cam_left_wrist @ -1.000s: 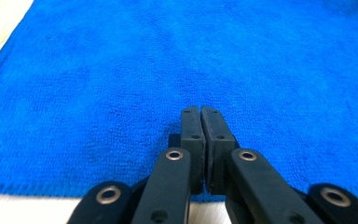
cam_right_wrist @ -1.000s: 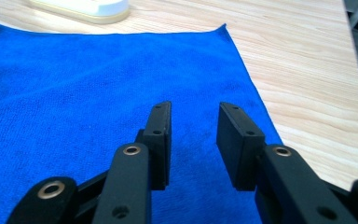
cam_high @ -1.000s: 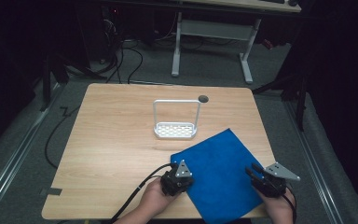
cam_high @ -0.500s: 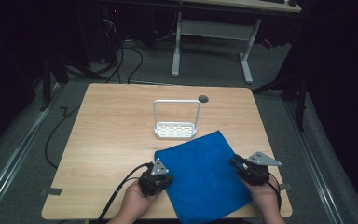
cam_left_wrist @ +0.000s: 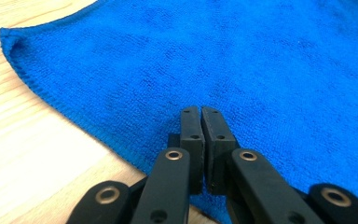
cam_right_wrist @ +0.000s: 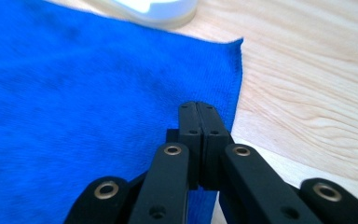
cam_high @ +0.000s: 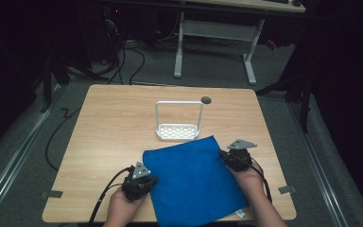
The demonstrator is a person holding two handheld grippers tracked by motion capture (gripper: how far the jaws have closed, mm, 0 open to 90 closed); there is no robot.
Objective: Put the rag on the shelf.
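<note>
A: How is the cloth [cam_high: 194, 182] seen?

B: A blue cloth with a fine nap and a stitched hem is laid flat on the near half of the wooden table [cam_high: 108, 127], turned a little so one corner points toward the far side. A small white tag is seen at its near right corner, close to the table's front edge.

A: And the count?

B: One cloth, one white rack [cam_high: 178, 123], two grippers. The rack — a perforated tray with a tall wire hoop — is stood upright near the table's middle, just beyond the cloth's far edge; touching or not cannot be told.

A: The left gripper [cam_high: 146, 181]?

B: It is held at the cloth's left edge. In the left gripper view its jaws are pressed together over the blue nap, just inside the hem; whether any fabric is pinched between them cannot be told.

A: The right gripper [cam_high: 227, 156]?

B: It is placed at the cloth's right edge, near the far right corner. Its jaws are likewise pressed together — a pinch on the cloth cannot be confirmed.

A: Open room?

B: Bare wood is left along the left side and across the far half, apart from a small dark round hole [cam_high: 206, 100] near the far edge. The cloth's near edge lies close to the table's front edge.
</note>
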